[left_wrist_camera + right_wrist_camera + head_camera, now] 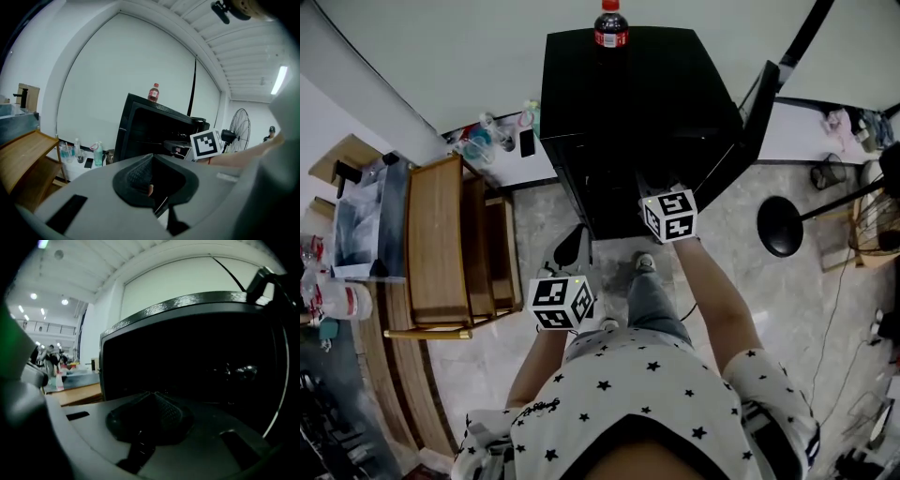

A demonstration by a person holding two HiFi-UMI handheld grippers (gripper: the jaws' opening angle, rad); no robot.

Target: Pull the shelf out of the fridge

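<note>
Fingers of the left gripper clenched together on nothing, a little short of the open front of the boxy black fridge; fingers of the right gripper likewise closed and empty, right at that dark opening. Fridge door swung wide at the fridge's right, 1 red-capped dark plastic bottle upright on the fridge's top. Shelf inside the fridge, lost in the dark interior, between neither pair of jaws.
</note>
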